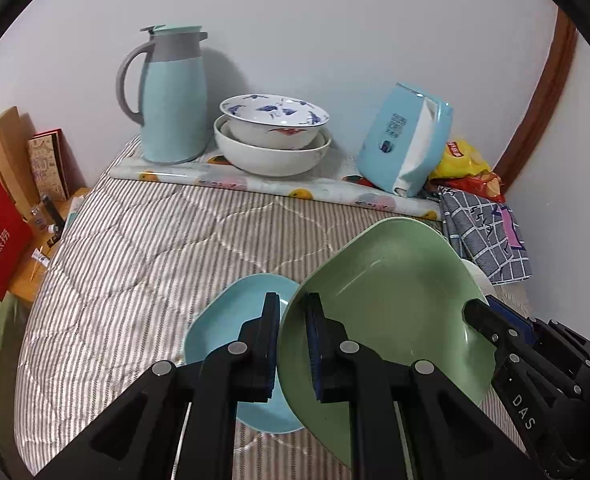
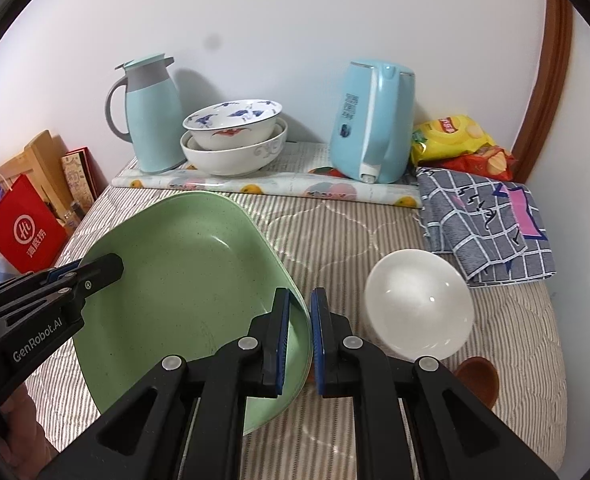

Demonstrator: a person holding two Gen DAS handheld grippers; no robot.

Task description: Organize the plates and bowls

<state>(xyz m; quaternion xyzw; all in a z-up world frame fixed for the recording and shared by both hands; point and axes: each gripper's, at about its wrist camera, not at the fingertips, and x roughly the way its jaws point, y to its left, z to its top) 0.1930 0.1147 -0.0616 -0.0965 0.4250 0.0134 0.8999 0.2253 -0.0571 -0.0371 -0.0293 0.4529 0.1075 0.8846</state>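
Both grippers pinch the green plate's rim: left gripper (image 1: 293, 344) on its left edge, right gripper (image 2: 299, 340) on its right. The green plate (image 2: 183, 280) hangs tilted, hollow facing near, over the striped quilt (image 2: 335, 224) and blue plate (image 1: 219, 332). Readable: "GenRobot.AI", "DAS".

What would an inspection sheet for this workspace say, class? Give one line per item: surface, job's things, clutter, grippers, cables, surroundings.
Surface: striped quilt, with a fruit-print mat along the wall.
Job's things: green plate held tilted off the quilt; blue plate lying beside it; white bowl on the quilt; two stacked bowls on the mat.
Clutter: thermos jug, kettle, snack bags, checked cloth.
Grippers: left gripper and right gripper each shut on opposite edges of the green plate.
Cables: nothing seen.
Surroundings: white wall, red bag.
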